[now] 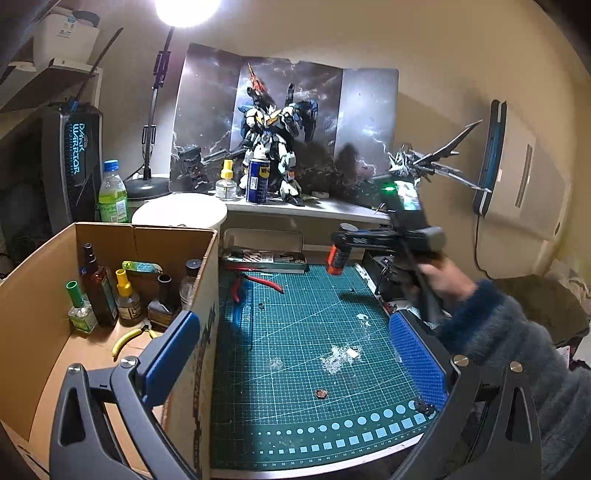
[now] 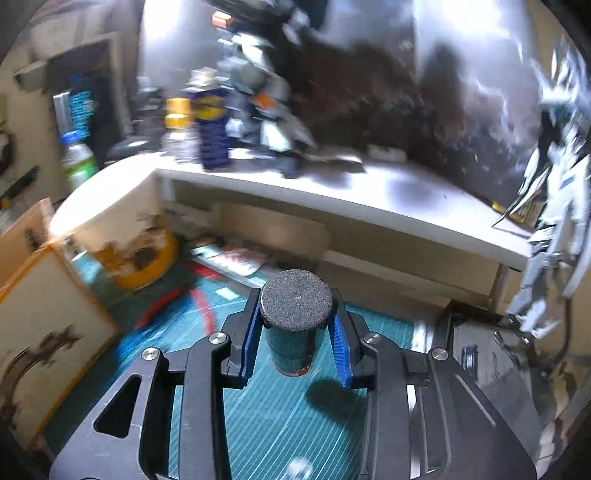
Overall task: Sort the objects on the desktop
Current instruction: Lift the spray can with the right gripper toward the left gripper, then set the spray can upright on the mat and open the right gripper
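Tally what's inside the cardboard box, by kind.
Bottles: 5
Yellow-handled pliers: 1
Green-and-yellow item at the back, kind unclear: 1
Total: 7

lamp (image 1: 186, 11) lit | robot model (image 1: 271, 144) before storm backdrop (image 1: 347, 122) | cutting mat (image 1: 295, 350) green

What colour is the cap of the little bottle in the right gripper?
Dark grey, almost black, on the bottle; the right wrist view shows it best.

"DARK WARRIOR" on black case (image 1: 75, 155)
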A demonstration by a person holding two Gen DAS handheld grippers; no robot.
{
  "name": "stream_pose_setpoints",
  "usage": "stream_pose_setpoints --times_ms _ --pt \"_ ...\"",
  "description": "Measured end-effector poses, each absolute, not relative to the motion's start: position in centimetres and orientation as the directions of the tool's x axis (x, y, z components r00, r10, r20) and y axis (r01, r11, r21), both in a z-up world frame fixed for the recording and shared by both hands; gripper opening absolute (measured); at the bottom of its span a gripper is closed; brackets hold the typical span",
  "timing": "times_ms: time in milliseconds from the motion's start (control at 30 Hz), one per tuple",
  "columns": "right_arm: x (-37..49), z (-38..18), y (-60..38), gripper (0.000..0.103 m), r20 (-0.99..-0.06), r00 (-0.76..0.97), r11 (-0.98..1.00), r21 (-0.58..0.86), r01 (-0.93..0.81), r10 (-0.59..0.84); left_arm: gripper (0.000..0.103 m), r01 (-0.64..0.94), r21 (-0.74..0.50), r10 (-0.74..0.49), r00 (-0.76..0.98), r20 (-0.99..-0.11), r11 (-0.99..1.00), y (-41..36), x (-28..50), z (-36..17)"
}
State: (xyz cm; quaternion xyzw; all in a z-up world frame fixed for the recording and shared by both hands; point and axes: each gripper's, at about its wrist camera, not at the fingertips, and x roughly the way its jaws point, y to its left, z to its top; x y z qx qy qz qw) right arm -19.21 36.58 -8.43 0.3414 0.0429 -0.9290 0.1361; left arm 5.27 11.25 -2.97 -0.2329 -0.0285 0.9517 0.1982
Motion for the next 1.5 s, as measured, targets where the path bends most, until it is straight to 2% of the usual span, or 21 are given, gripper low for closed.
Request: stream_pose_setpoints --times_ms 200,300,367,567,700,900,933,1000,1033,1167,1233,1367,1500 --pt "-9.2 -5.7 33.5 0.032 -0.597 -0.698 -0.869 -0.003 0.494 -0.395 0.103 -0.392 -0.147 0.415 -0.802 -0.429 -0.908 10.6 7.3 -3.2" --pt "-4.1 -5.9 30.8 0.032 -0.622 -0.630 -0.768 -0.072 0.637 -0.465 0.103 -0.437 -0.132 0.448 -0.780 -0.438 -0.890 10.9 9.2 -3.9" --pt "-2.1 -6.9 29.4 0.032 -0.644 -0.569 -0.706 -0.064 0.706 -0.511 0.103 -0.458 -0.112 0.456 -0.768 -0.449 -0.882 11.2 10.5 -4.5" --pt "-0.2 -10.7 27.2 0.032 -0.694 -0.456 -0.643 0.013 0.766 -0.557 0.103 -0.476 -0.077 0.457 -0.768 -0.449 -0.876 11.0 12.5 -6.1" --pt "0.5 -12.3 26.8 0.032 -0.686 -0.429 -0.614 0.034 0.788 -0.588 0.103 -0.486 -0.081 0.471 -0.773 -0.424 -0.870 11.1 12.9 -6.1" --pt "1.5 -12.6 27.3 0.034 -0.668 -0.428 -0.596 0.029 0.802 -0.609 0.103 -0.467 -0.039 0.446 -0.812 -0.376 -0.884 11.7 13.3 -6.3" --pt "1.5 -12.5 27.4 0.038 -0.664 -0.434 -0.597 0.024 0.802 -0.609 0.103 -0.461 -0.026 0.439 -0.824 -0.359 -0.887 11.8 13.5 -6.1" --pt "1.9 -12.0 27.9 0.067 -0.639 -0.468 -0.610 0.003 0.792 -0.611 0.103 -0.453 0.027 0.423 -0.850 -0.313 -0.891 12.3 14.6 -5.6" --pt "2.1 -11.6 28.3 0.071 -0.619 -0.486 -0.617 -0.003 0.787 -0.617 0.103 -0.451 0.058 0.418 -0.863 -0.283 -0.891 12.7 15.2 -5.2" --pt "2.6 -10.1 30.7 0.072 -0.563 -0.555 -0.670 -0.002 0.742 -0.612 0.103 -0.506 0.071 0.488 -0.854 -0.181 -0.859 13.9 17.2 -4.2" --pt "3.1 -9.5 32.4 0.073 -0.529 -0.602 -0.710 0.000 0.704 -0.597 0.103 -0.525 0.055 0.511 -0.844 -0.165 -0.849 14.8 17.2 -4.9" --pt "5.0 -9.3 36.1 0.073 -0.466 -0.684 -0.787 0.044 0.616 -0.561 0.103 -0.480 -0.035 0.477 -0.857 -0.195 -0.876 15.9 14.7 -8.2" --pt "6.7 -10.2 39.0 0.073 -0.472 -0.751 -0.864 0.048 0.502 -0.462 0.103 -0.385 -0.083 0.391 -0.872 -0.294 -0.919 16.9 10.1 -12.3"
